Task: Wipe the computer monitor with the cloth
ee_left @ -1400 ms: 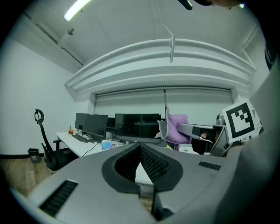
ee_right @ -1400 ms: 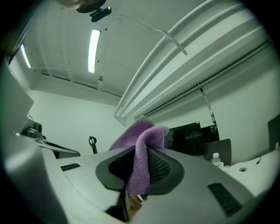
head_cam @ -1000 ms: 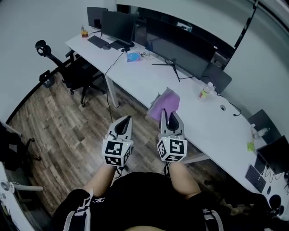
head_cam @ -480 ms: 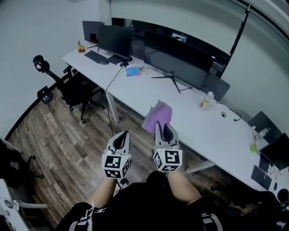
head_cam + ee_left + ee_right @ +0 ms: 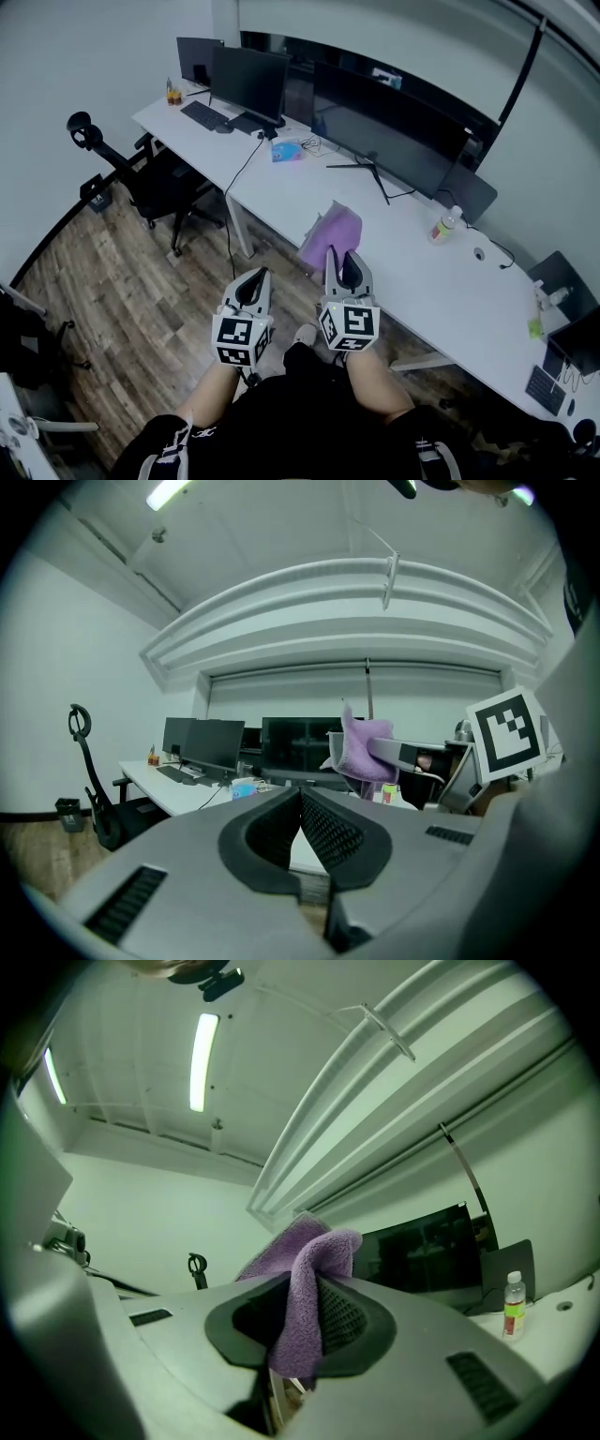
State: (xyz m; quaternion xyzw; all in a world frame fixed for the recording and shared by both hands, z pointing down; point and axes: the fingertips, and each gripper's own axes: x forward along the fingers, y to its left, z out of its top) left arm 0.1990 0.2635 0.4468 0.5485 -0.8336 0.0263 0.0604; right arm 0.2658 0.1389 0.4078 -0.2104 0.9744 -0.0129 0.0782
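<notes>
My right gripper [image 5: 344,261], at the lower centre of the head view, pinches a purple fleecy cloth [image 5: 332,235] between its jaws; the cloth rises above the tips in a loose fold, in front of the near edge of the long white desk [image 5: 424,274]. My left gripper [image 5: 253,279], just beside it on the left, has its jaws pressed together on nothing. The wide black computer monitor [image 5: 389,129] stands upper centre, well apart from the cloth. A small clear plastic bottle [image 5: 444,225] stands to its right; I cannot tell what it contains.
</notes>
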